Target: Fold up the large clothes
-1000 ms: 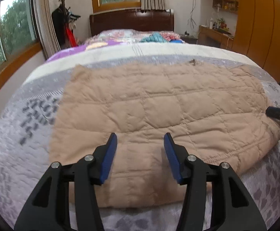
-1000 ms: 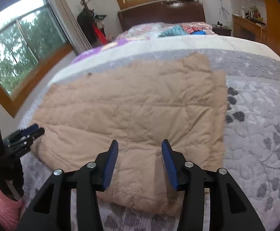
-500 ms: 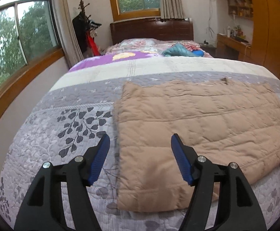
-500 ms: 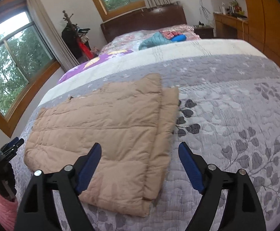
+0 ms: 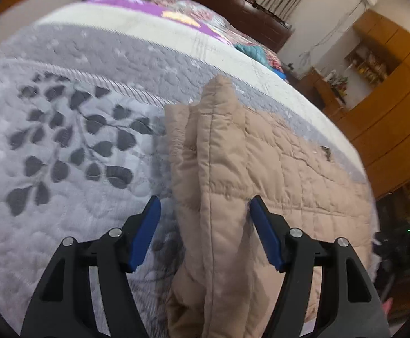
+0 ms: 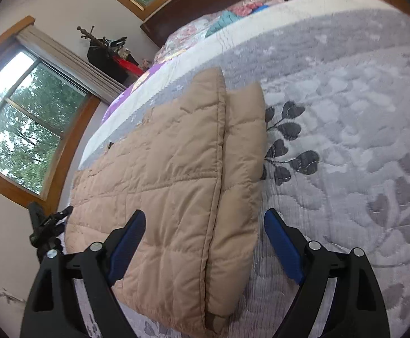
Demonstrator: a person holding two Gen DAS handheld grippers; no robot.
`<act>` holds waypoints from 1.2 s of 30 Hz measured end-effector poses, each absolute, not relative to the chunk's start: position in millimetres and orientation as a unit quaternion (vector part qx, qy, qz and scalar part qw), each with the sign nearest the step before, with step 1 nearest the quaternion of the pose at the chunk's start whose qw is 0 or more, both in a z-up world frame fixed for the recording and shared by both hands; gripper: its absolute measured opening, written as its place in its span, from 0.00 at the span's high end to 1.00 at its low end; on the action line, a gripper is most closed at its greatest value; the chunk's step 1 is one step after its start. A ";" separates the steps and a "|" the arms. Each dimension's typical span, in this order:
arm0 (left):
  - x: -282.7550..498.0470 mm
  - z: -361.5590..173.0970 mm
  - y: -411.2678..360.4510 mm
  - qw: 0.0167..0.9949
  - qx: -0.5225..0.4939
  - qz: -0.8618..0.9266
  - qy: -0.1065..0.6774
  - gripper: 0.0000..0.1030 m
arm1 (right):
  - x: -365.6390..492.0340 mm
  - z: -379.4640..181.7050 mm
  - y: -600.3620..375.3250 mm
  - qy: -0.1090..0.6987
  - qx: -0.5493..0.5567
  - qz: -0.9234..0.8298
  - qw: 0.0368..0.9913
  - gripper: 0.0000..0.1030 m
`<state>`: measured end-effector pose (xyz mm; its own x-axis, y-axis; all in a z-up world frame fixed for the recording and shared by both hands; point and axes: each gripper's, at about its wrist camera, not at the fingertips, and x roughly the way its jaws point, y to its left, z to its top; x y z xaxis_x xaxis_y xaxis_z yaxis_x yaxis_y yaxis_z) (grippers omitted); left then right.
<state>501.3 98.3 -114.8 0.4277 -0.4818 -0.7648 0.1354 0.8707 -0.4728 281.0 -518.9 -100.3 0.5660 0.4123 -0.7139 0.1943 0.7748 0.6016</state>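
A tan quilted padded jacket (image 5: 261, 169) lies folded in layers on the grey leaf-patterned bedspread (image 5: 64, 140). My left gripper (image 5: 205, 231) is open, its jaws straddling the jacket's left end near the front edge of the bed. The jacket also shows in the right wrist view (image 6: 176, 174). My right gripper (image 6: 203, 250) is open wide, its jaws straddling the jacket's right end, where a narrower layer sticks out under the top one. The left gripper (image 6: 50, 225) shows small at the jacket's far end in the right wrist view.
The bed (image 6: 345, 98) runs back to a dark wooden headboard (image 5: 233, 8), with colourful bedding and clothes near it. Windows (image 6: 27, 129) and a coat stand (image 6: 106, 50) stand on the left, wooden cupboards and a desk (image 5: 387, 98) on the right.
Both grippers have moved apart from the jacket's middle to its two ends, opened wider, dropped closer to the fabric and tilted. The jacket has not moved.
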 end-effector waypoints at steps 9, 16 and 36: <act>517.1 -141.1 84.7 0.791 -0.206 -0.238 0.524 0.28 | 294.0 -118.2 -520.2 0.472 0.345 0.093 0.806 0.15; 514.8 -144.9 50.5 0.778 -0.185 -0.274 0.535 0.31 | 307.1 -118.4 -513.6 0.474 0.338 0.109 0.806 0.22; 451.6 -60.6 35.9 0.818 -0.177 -0.304 0.455 0.86 | 259.0 -11.5 -476.2 0.406 0.289 0.165 0.851 0.85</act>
<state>451.6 35.9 -60.6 0.4014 -0.6586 -0.6364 0.3364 0.7523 -0.5664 259.0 -476.2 -11.5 0.6168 0.5150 -0.5953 -0.0462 0.7787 0.6257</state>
